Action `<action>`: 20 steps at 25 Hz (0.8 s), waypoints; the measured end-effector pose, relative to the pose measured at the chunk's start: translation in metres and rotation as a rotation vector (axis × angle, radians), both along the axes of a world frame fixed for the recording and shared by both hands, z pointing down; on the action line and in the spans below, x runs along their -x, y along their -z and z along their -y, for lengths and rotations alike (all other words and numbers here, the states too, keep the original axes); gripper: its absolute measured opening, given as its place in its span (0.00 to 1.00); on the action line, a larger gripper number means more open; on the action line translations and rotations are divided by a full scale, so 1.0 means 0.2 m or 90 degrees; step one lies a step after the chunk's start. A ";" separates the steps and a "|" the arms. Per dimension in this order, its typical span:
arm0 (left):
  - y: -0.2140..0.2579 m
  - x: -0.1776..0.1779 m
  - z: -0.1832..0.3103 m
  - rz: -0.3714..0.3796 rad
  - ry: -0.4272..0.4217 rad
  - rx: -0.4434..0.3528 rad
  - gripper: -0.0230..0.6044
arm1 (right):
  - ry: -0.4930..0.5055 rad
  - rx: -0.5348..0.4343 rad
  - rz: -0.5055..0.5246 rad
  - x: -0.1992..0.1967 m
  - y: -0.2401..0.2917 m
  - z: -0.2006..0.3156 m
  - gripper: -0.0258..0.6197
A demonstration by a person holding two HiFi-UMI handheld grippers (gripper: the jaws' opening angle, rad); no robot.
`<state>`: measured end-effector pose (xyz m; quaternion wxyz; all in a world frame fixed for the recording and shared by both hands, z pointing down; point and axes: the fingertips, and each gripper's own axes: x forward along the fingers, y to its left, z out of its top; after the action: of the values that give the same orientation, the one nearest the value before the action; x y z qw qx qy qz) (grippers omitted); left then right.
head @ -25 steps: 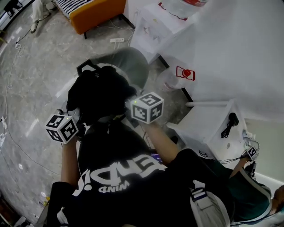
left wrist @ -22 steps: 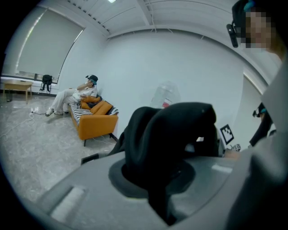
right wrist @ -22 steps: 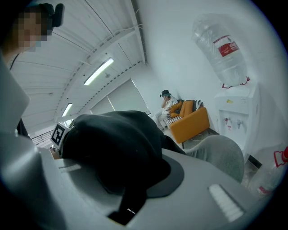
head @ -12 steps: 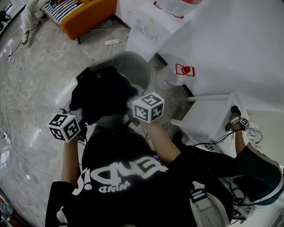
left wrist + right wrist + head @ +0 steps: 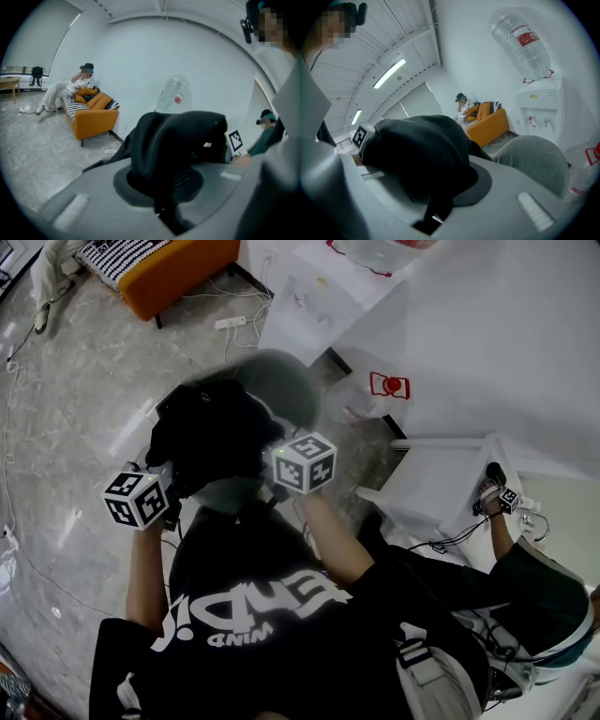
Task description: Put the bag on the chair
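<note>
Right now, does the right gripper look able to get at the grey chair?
Probably yes. The right gripper is shut on the black bag, and the grey chair lies close ahead of it with nothing visible between them. Its jaws are already full, though.

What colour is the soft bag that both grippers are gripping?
The soft fabric bag is plain black, seen best in the head view.

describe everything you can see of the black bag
The black bag is soft, matte fabric, slumped and folded over on itself, with a strap trailing off one side. It hangs between the left gripper and right gripper, each shut on a fold, above the grey chair; contact with the seat is unclear.
</note>
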<state>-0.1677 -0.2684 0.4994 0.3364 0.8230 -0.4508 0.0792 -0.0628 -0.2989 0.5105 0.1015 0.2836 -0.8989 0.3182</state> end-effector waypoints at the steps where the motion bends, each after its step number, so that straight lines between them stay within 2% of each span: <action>1: -0.02 0.00 0.01 -0.001 -0.002 0.005 0.09 | 0.001 0.003 -0.002 0.00 -0.02 0.01 0.09; 20: -0.45 0.01 0.25 0.007 -0.024 0.101 0.09 | 0.006 0.090 -0.042 0.05 -0.43 0.22 0.09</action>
<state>-0.1703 -0.3191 0.5899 0.3965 0.8015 -0.4295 0.1259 -0.0726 -0.3433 0.5973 0.1523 0.2822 -0.8717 0.3706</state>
